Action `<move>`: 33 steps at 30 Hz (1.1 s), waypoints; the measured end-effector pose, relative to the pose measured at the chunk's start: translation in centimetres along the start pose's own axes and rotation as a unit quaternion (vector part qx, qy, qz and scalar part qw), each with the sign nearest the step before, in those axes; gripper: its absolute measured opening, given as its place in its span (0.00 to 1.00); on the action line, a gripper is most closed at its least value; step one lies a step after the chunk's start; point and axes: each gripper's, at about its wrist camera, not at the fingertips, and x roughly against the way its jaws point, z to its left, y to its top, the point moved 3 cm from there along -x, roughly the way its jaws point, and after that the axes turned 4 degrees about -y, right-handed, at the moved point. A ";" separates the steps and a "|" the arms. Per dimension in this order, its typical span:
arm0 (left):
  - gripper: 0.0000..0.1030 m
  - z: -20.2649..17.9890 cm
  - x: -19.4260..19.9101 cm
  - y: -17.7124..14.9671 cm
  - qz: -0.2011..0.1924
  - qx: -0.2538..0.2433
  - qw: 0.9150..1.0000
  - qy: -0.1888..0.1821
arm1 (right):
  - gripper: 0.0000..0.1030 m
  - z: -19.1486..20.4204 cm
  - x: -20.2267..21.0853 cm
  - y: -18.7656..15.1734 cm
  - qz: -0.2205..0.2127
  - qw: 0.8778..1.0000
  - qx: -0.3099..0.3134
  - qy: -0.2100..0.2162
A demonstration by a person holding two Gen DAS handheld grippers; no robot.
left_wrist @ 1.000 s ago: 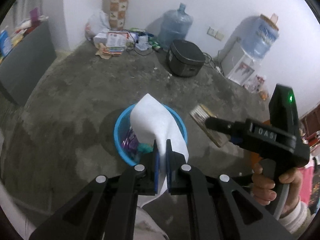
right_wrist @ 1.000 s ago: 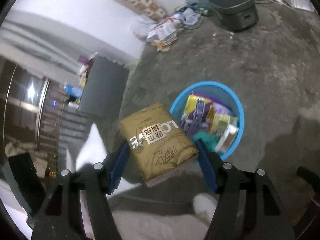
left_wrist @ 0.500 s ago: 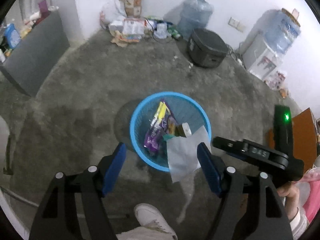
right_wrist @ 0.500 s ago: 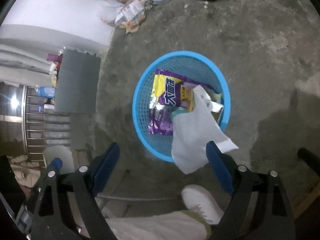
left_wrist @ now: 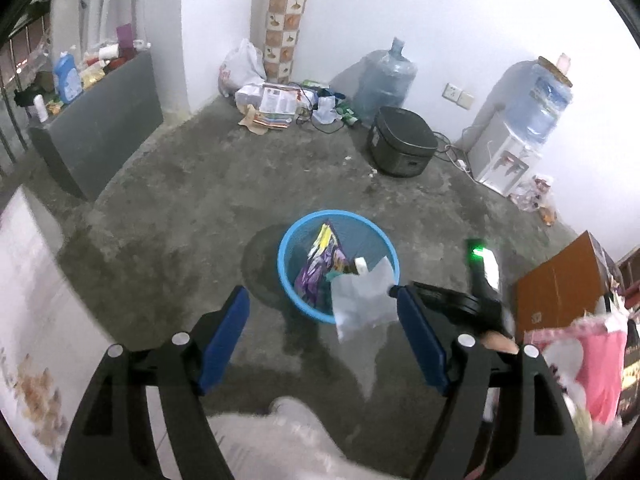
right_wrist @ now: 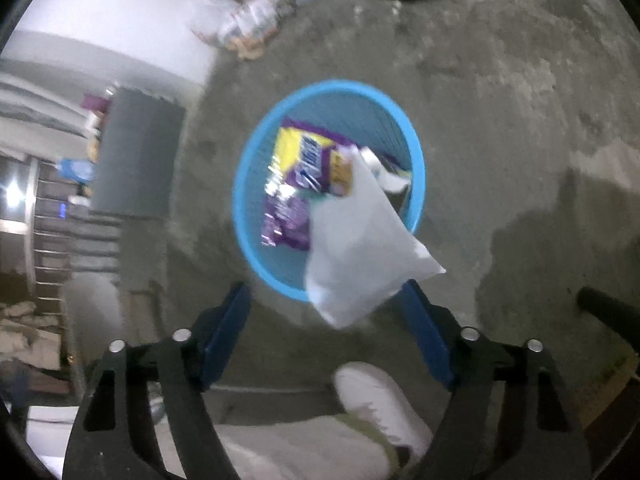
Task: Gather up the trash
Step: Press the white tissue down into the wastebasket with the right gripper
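A blue basket stands on the concrete floor and holds purple and yellow wrappers. A white paper sheet hangs over its near rim, partly outside. The basket, the wrappers and the white sheet also show in the right wrist view. My left gripper is open and empty above and in front of the basket. My right gripper is open and empty above the basket; its body shows in the left wrist view at the right.
A black cooker, a water jug, a dispenser and a pile of paper litter line the far wall. A grey cabinet stands left, a brown cardboard box right. My white shoe is below the grippers.
My left gripper opened and let go of the white sheet, which now lies over the basket rim. My right gripper let go of the gold packet. Both grippers rose away from the basket.
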 end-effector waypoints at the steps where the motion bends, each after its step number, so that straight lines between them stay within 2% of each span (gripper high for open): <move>1: 0.72 0.2 0.6 -0.4 -0.001 0.003 1.000 0.001 | 0.65 0.2 -1.4 0.3 0.003 1.000 0.011 -0.016; 2: 0.72 0.6 1.2 -1.0 0.000 0.008 1.000 0.002 | 0.64 0.3 -2.6 0.6 0.006 0.999 0.018 -0.034; 6: 0.72 2.2 2.8 -2.9 0.003 0.027 0.999 0.017 | 0.45 0.1 -6.4 1.2 0.028 0.996 0.022 -0.079; 8: 0.72 2.9 3.5 -3.6 0.000 0.030 0.999 0.028 | 0.32 -0.2 -6.9 1.5 0.023 0.996 0.017 -0.084; 9: 0.72 3.1 3.6 -3.7 -0.001 0.031 0.999 0.031 | 0.30 -0.3 -6.7 1.6 0.019 0.996 0.019 -0.086; 10: 0.72 3.4 3.7 -3.9 -0.001 0.034 0.999 0.034 | 0.20 -0.3 -6.9 1.8 0.024 0.996 0.022 -0.084; 12: 0.72 4.0 3.7 -4.3 0.001 0.044 0.998 0.038 | 0.14 -0.4 -7.0 1.9 0.027 0.996 0.021 -0.085; 14: 0.72 4.3 3.6 -4.4 0.004 0.049 0.998 0.036 | 0.03 -0.7 -6.4 1.9 0.029 0.996 0.021 -0.081; 20: 0.72 4.5 3.5 -4.3 0.003 0.048 0.998 0.035 | 0.00 0.0 -3.5 2.5 0.009 1.000 0.010 -0.025; 24: 0.72 4.5 3.5 -4.1 0.001 0.042 0.999 0.034 | 0.00 1.7 -1.1 4.0 -0.015 0.999 -0.001 0.038; 26: 0.72 4.6 3.5 -3.9 -0.001 0.044 0.998 0.035 | 0.00 2.6 -0.7 4.7 -0.026 0.998 -0.001 0.054; 30: 0.72 4.6 3.5 -4.0 -0.002 0.051 0.998 0.036 | 0.00 4.0 -1.6 6.3 -0.046 0.997 0.003 0.056; 33: 0.72 4.6 3.4 -4.1 0.000 0.052 0.998 0.039 | 0.04 3.5 -4.0 7.2 -0.051 0.999 0.001 0.019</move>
